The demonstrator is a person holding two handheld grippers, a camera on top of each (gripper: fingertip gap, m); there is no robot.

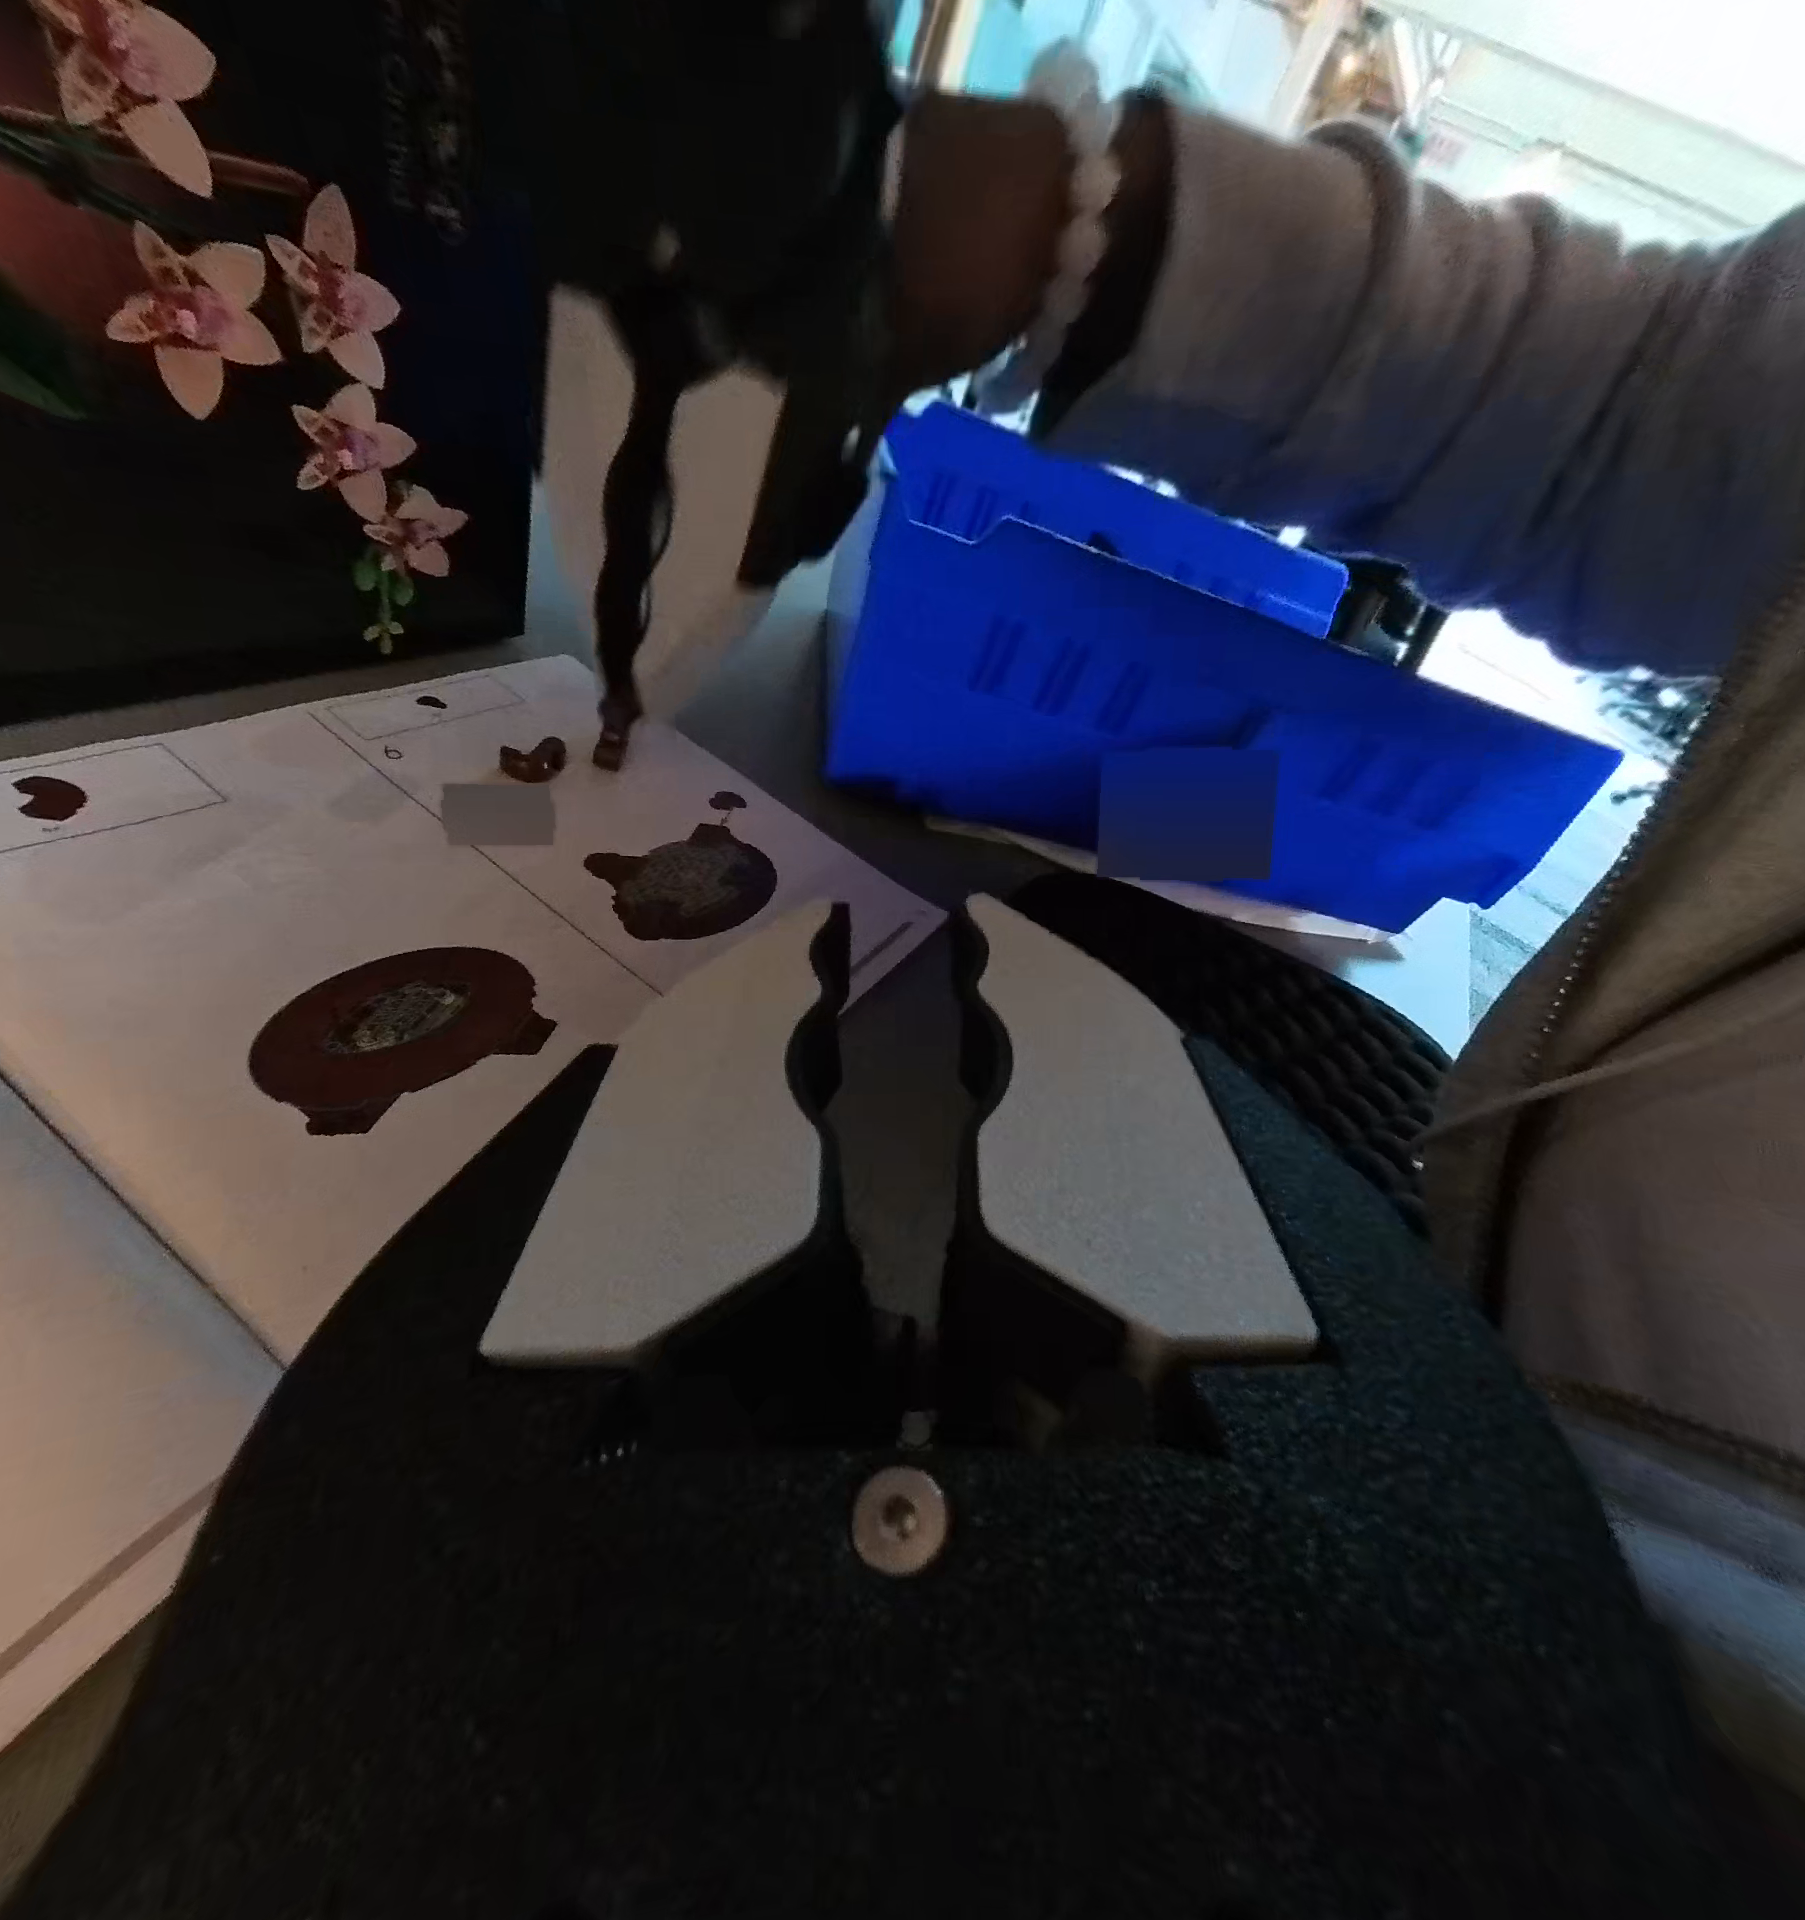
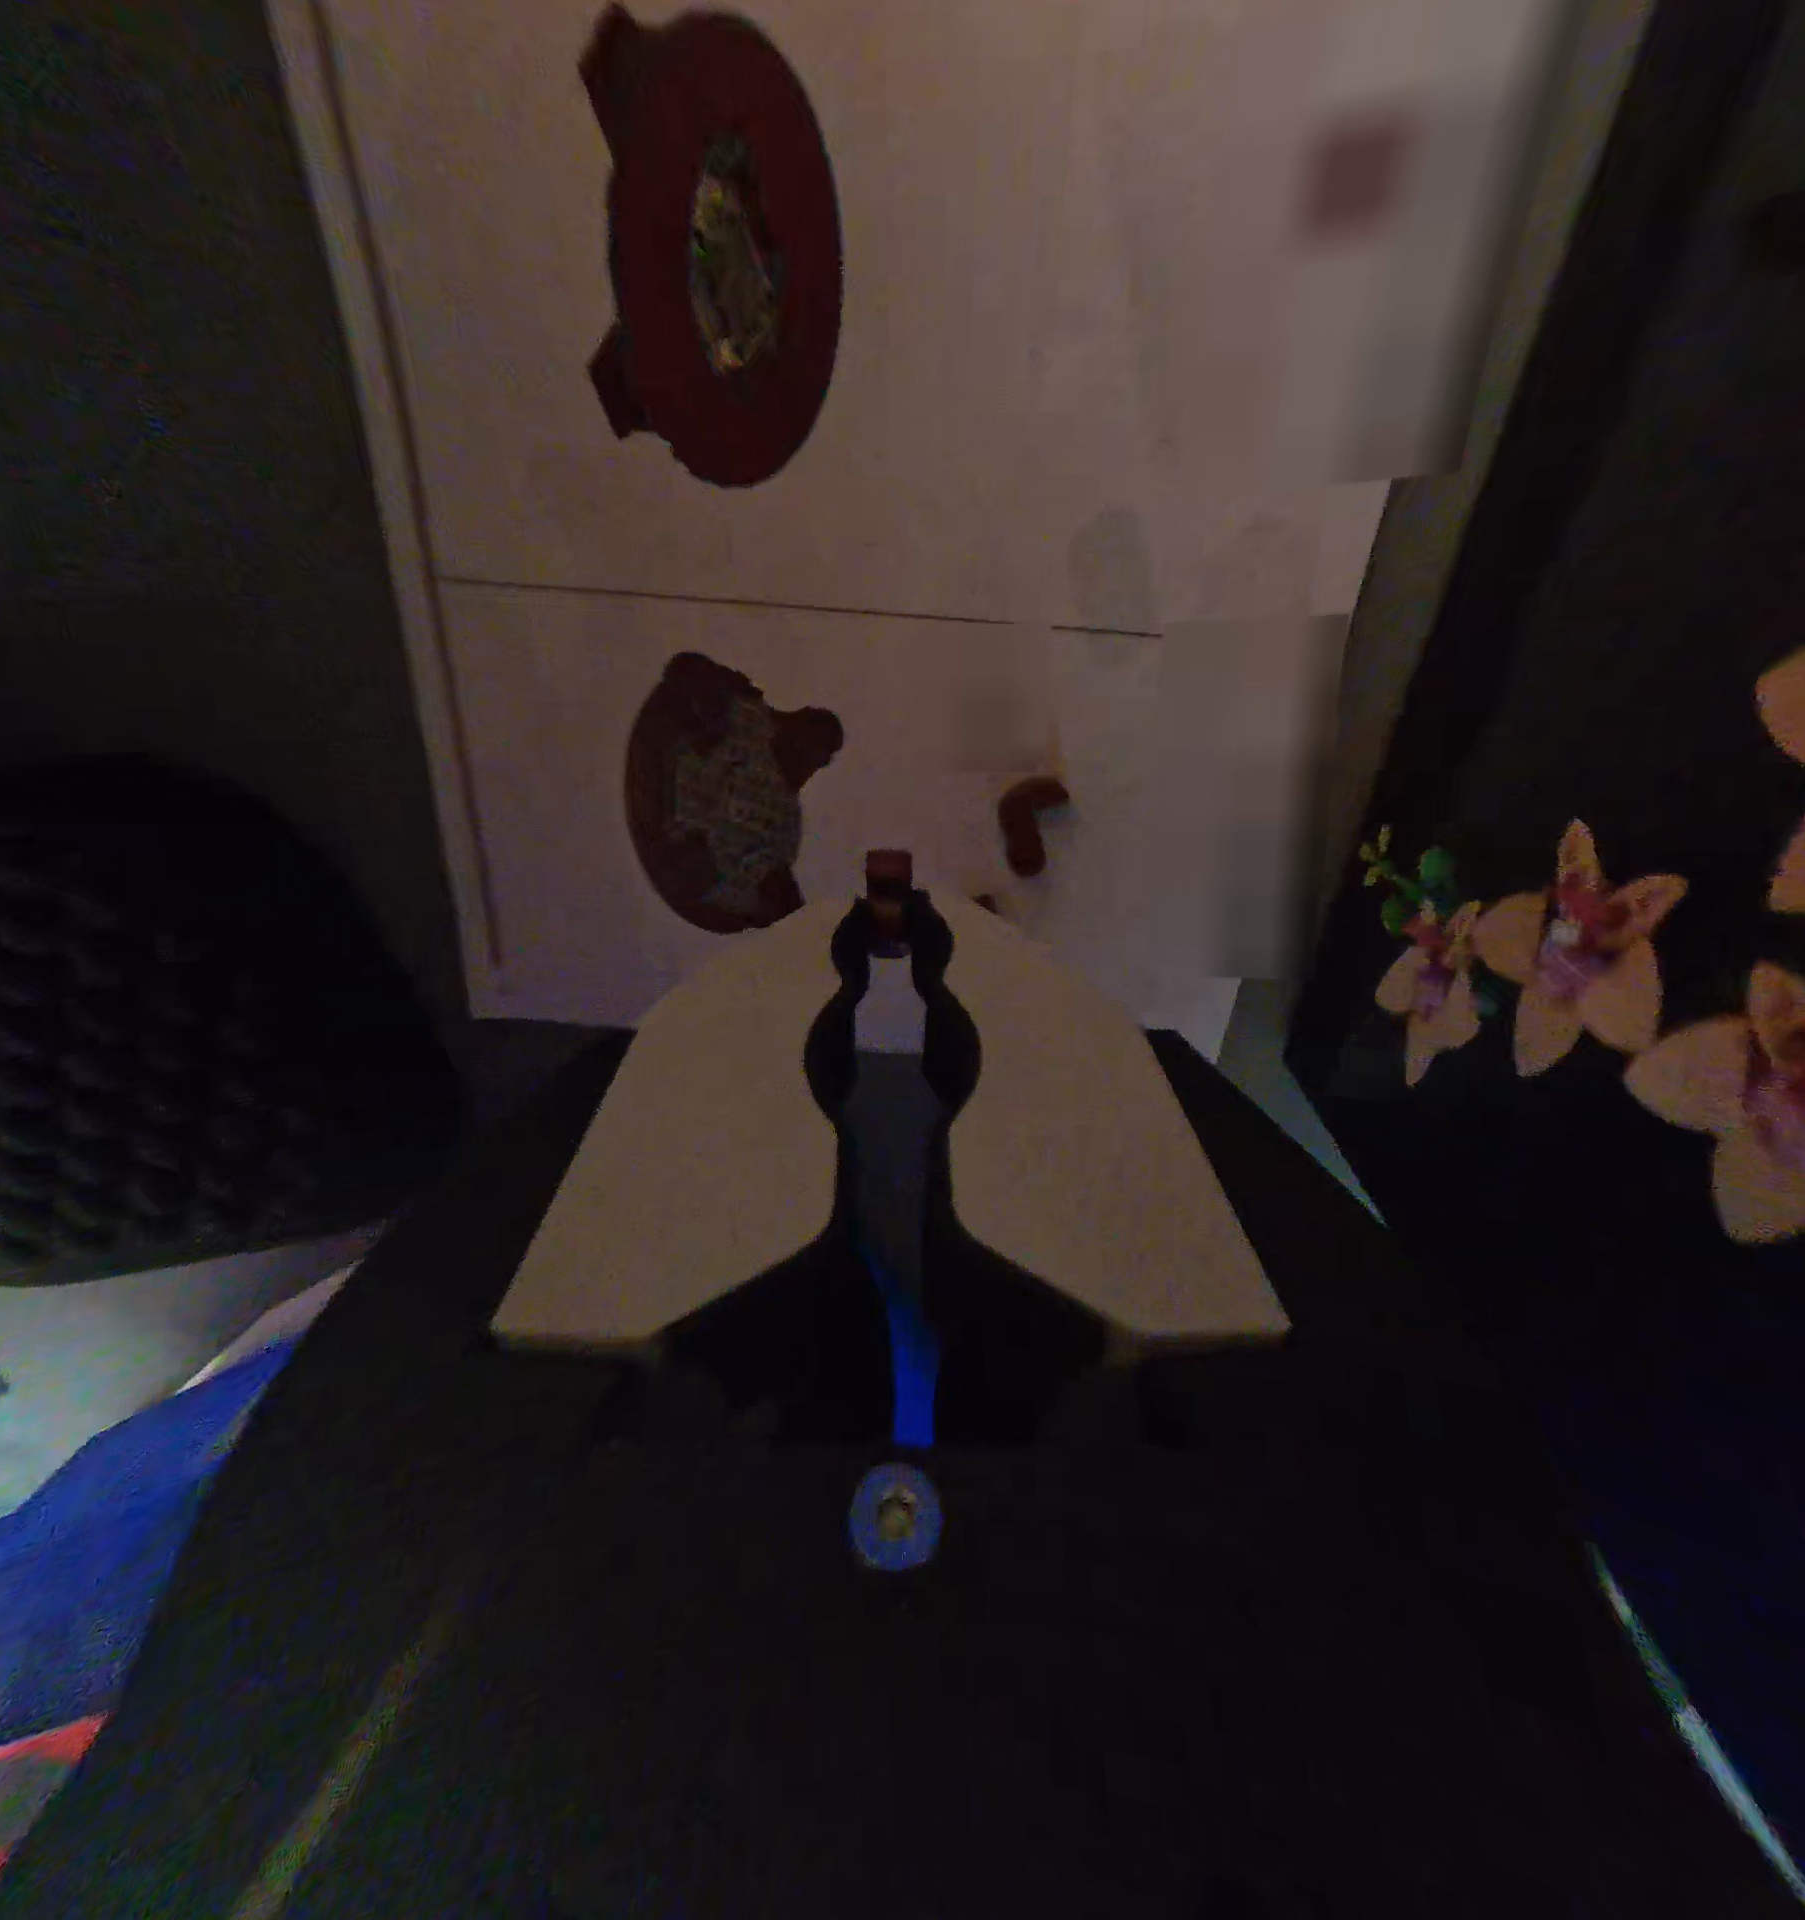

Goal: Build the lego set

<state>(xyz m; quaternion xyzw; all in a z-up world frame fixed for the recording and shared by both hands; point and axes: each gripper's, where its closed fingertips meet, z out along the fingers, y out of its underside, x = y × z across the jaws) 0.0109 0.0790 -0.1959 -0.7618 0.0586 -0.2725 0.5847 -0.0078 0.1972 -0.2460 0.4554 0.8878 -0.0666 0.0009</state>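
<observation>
My right gripper is shut on a small dark brown brick piece, which sticks out past the fingertips just above an open white instruction booklet. The left wrist view shows the same gripper coming down from above, with the piece at the page. A curved brown piece lies loose on the booklet just beside it and also shows in the left wrist view. My left gripper is open with nothing between its fingers, hovering over the booklet's near corner.
A blue plastic crate stands tilted to the right of the booklet. A black box with orchid pictures stands behind it. A black woven round object lies by my left fingers. A person's grey sleeve reaches across above. Across from one pair of fingers to the other is roughly 12 cm. My left gripper's tips are some 20 cm from the black woven round object.
</observation>
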